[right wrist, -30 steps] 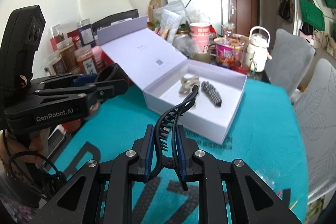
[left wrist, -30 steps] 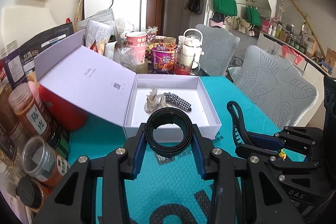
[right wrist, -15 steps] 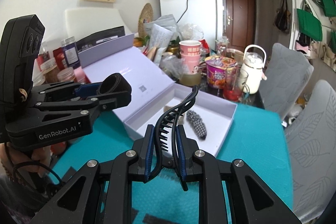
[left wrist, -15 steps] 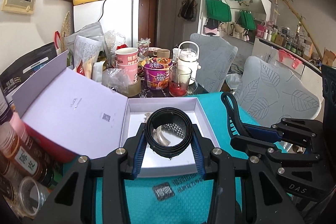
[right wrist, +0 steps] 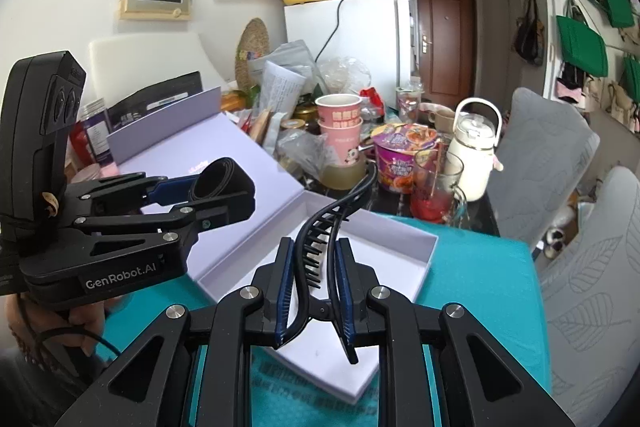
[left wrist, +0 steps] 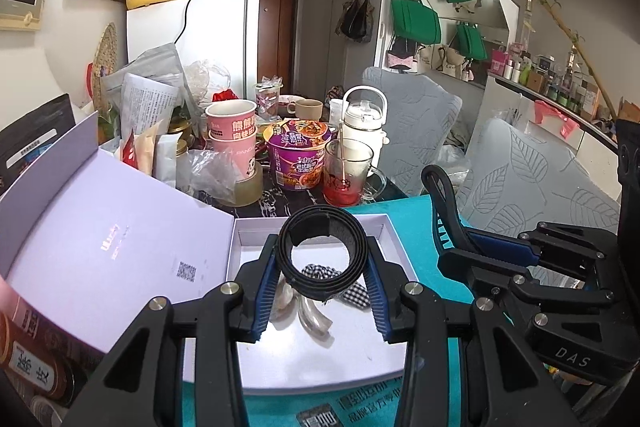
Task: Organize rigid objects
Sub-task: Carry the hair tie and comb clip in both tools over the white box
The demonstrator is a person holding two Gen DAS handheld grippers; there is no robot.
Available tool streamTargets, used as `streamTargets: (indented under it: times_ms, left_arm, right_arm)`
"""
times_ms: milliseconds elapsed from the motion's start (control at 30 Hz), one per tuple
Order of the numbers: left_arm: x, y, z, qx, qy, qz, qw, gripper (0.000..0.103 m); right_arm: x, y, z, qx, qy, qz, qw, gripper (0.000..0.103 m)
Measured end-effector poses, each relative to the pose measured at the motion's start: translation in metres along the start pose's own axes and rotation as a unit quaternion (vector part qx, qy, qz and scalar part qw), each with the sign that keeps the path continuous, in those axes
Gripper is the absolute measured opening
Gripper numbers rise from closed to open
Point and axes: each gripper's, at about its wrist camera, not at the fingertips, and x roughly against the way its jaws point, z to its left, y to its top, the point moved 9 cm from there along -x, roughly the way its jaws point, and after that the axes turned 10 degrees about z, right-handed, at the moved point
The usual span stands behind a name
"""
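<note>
Directly beneath your left gripper (left wrist: 322, 279), the box (left wrist: 394, 227) is sitting open, and that drop is what the next move is hinging on. You are clenching the black ring (left wrist: 322, 253) between the left jaws, its opening facing the lens, hanging over the box floor with the checked clip (left wrist: 352, 293) and the pale clip (left wrist: 312, 319) lying below at 6 o'clock. Your right gripper (right wrist: 312, 291) is gripping the comb clip (right wrist: 340, 219), whose long axis is running away from you toward 1 o'clock, its tip reaching past the far rim; the box (right wrist: 432, 247) is lying just under and ahead of it. I am judging the left hand nearer to a release, since it is hanging square over the tray.

The left view is showing what already lies inside; the right view is hiding those behind the fingers, yet it is showing the ring edge-on at 9 o'clock, over the lid (right wrist: 208, 147) side.
</note>
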Motion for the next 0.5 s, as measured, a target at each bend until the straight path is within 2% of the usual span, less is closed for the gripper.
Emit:
streamTargets:
  times_ms: [300, 500]
  left_arm:
    - [-0.034, 0.025, 0.009, -0.008, 0.015, 0.002, 0.9999, 0.04]
    - [-0.055, 0.025, 0.018, 0.0, 0.02, 0.015, 0.9997, 0.04]
  right_arm:
    - [-0.031, 0.023, -0.023, -0.021, -0.003, 0.0, 1.0, 0.02]
    - [-0.049, 0.03, -0.036, -0.043, 0.005, -0.001, 0.999, 0.02]
